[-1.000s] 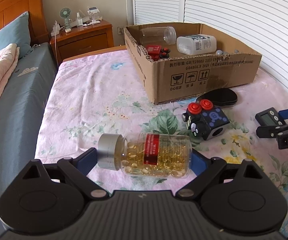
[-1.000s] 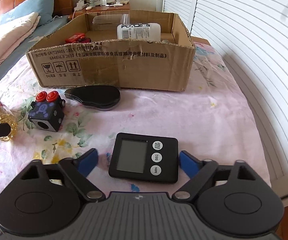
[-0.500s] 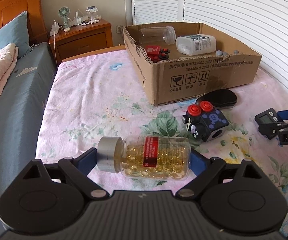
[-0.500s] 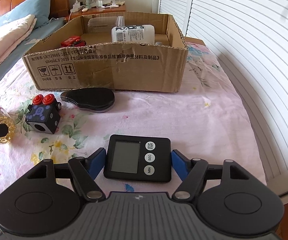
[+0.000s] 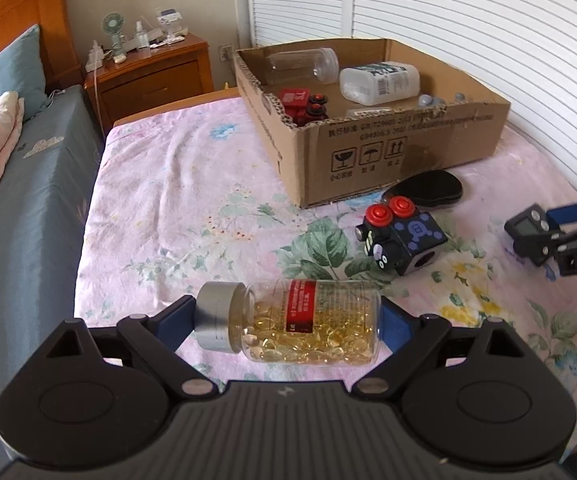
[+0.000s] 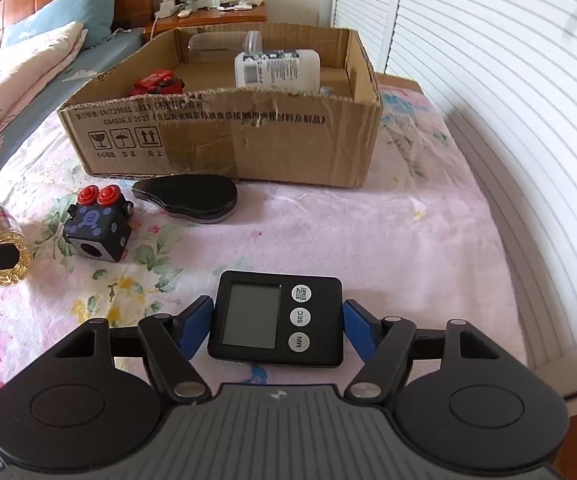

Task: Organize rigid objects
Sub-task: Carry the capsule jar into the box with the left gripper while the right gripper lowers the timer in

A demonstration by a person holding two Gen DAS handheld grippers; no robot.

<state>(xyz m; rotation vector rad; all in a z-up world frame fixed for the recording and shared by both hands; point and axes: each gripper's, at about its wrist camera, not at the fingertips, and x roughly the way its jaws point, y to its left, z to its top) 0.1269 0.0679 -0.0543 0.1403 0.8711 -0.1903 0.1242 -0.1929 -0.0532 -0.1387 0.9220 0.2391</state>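
**Both grippers loaded, box ahead**

Far left: blue-sheeted bed [image 5: 36, 184] and wooden nightstand [image 5: 156, 76], out of play.

Next, the left gripper [image 5: 288, 322], closed endwise on a capsule bottle [image 5: 300, 322]: one blue pad against the silver cap, the other against the clear base. Held lying sideways, label up, gold softgels pooled along the lower wall. Probably clamped lengthwise because the round wall would roll between flat pads, while cap and base give two flat faces. Seemingly lifted just clear of the floral bedspread [image 5: 176, 200], though contact cannot be ruled out.

Centre: the cardboard box [image 5: 408, 148], open-topped, evidently the collecting place. Already inside: a clear empty jar [image 5: 300, 65], a white bottle [image 5: 380, 82] on its side, a red toy [image 5: 300, 104], some small grey beads [image 5: 428, 100] in the corner. Laid flat rather than stood, likely simply dropped in.

Just before the box's near wall: a black oval case [image 6: 188, 198], and beside it a fidget cube [image 6: 98, 228] with two red buttons on top, both loose on the spread and yet to be gathered.

Right: the right gripper [image 6: 276, 326], pads pressed to the two short sides of a black digital timer [image 6: 276, 318], screen and STOP/START, SEC, MIN buttons facing up. Gripped at the edges, presumably to spare the display and buttons. Low over the spread, well short of the box.

Likely next: both loads carried forward over the rim.
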